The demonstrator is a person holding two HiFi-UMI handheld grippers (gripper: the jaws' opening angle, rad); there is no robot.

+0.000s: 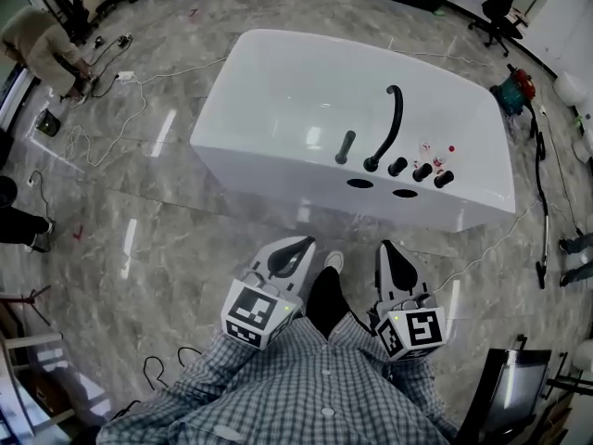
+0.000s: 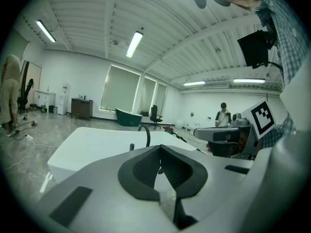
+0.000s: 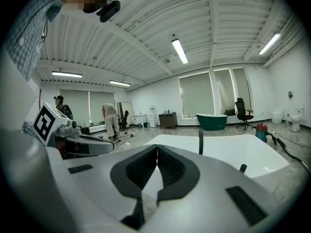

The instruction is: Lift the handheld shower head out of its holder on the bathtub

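A white bathtub (image 1: 278, 100) stands on the marble floor ahead of me. On its near rim sit the black handheld shower head (image 1: 345, 146), upright in its holder, a tall arched black faucet (image 1: 394, 123) and three black knobs (image 1: 422, 171). My left gripper (image 1: 295, 246) and right gripper (image 1: 393, 248) hang side by side well short of the tub, both shut and empty. In the left gripper view the shut jaws (image 2: 159, 149) point at the tub (image 2: 92, 147), with the shower head (image 2: 131, 147) and faucet (image 2: 146, 132) just above them. In the right gripper view the faucet (image 3: 200, 142) rises over the shut jaws (image 3: 156, 152).
Cables (image 1: 120, 100) trail over the floor left of the tub, near a bent-over person (image 1: 42, 49). A red and green machine (image 1: 514, 86) with a hose lies at the right, an office chair (image 1: 496, 3) behind it. A dark screen (image 1: 510, 387) stands at my right.
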